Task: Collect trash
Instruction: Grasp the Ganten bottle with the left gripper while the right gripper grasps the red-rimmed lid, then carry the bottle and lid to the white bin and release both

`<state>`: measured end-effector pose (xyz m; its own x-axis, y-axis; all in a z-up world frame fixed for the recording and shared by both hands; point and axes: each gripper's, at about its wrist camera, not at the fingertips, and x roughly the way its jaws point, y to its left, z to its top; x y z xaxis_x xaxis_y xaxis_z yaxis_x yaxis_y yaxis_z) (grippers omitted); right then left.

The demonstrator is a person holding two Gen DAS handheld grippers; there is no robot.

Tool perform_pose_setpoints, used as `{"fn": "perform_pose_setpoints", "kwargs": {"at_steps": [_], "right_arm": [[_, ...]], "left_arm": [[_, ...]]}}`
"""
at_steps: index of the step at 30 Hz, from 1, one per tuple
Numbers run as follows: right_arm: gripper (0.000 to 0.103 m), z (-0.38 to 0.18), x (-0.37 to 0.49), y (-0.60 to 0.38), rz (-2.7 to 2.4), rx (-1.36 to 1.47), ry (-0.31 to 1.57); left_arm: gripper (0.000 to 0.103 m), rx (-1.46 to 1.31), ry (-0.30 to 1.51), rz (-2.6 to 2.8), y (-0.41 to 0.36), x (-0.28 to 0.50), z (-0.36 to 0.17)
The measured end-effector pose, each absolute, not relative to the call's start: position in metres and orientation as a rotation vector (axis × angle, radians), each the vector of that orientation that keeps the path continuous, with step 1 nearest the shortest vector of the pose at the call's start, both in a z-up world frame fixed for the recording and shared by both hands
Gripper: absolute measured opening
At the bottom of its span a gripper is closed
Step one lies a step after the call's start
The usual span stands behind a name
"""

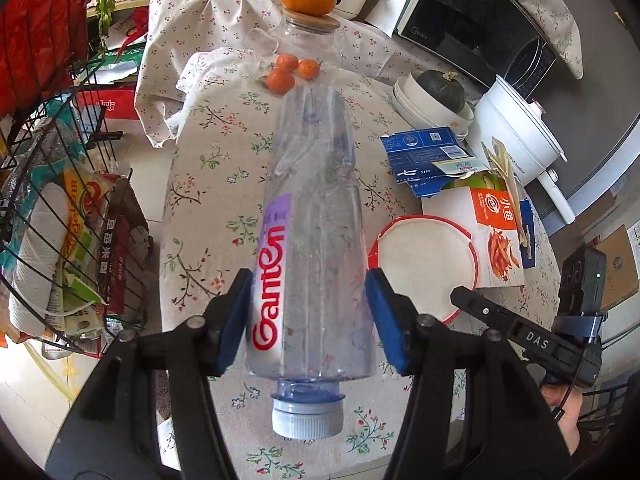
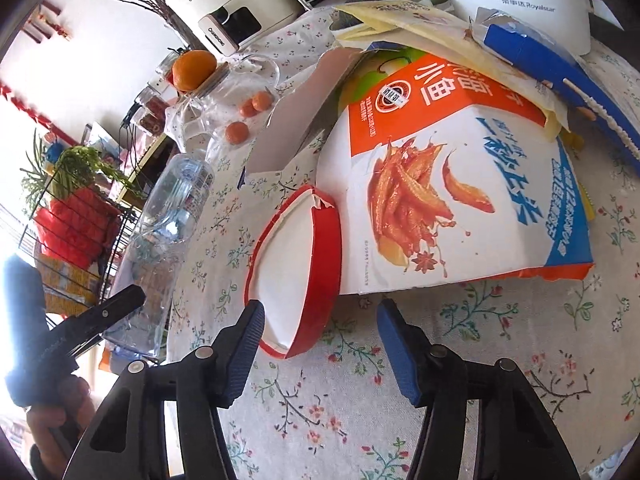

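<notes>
Two tongs work the counter (image 1: 224,168): the left tongs (image 1: 308,320) clamp a clear plastic bottle (image 1: 316,216), cap toward the camera, above the counter's left edge. The right tongs (image 2: 320,344) stand half-spread, gripping nothing, around the red-rimmed paper lid (image 2: 288,280) lying beside a torn snack box (image 2: 452,192).

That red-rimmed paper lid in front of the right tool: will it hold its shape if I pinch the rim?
Probably not. The red-rimmed paper lid looks like thin card, its rim already torn and bent, so it may fold under the right tool. It seems light and empty, so it may slide on the tablecloth.
</notes>
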<state>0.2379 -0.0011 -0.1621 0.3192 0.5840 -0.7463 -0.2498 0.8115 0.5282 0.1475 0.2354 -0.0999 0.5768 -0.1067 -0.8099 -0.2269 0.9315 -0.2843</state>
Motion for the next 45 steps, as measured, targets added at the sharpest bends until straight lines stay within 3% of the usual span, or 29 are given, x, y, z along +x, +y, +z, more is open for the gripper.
{"fn": "perform_pose_setpoints", "kwargs": {"at_steps": [2, 3, 7, 28, 45], "right_arm": [[0.035, -0.169, 0.24, 0.005, 0.559, 0.351, 1.135], [0.02, -0.172, 0.241, 0.007, 0.561, 0.357, 1.14], [0.017, -0.164, 0.239, 0.006, 0.587, 0.363, 1.13], [0.015, -0.076, 0.195, -0.118, 0.477, 0.312, 1.006], [0.015, -0.06, 0.147, -0.267, 0.25, 0.376, 0.977]], "left_arm": [[0.059, -0.371, 0.947, 0.072, 0.235, 0.143, -0.097], [0.059, -0.369, 0.941, 0.071, 0.234, 0.141, -0.095], [0.059, -0.368, 0.91, 0.052, 0.228, 0.137, -0.086], [0.059, -0.249, 0.866, -0.168, 0.121, 0.13, -0.06], [0.059, -0.101, 0.907, -0.418, -0.002, 0.127, -0.056]]}}
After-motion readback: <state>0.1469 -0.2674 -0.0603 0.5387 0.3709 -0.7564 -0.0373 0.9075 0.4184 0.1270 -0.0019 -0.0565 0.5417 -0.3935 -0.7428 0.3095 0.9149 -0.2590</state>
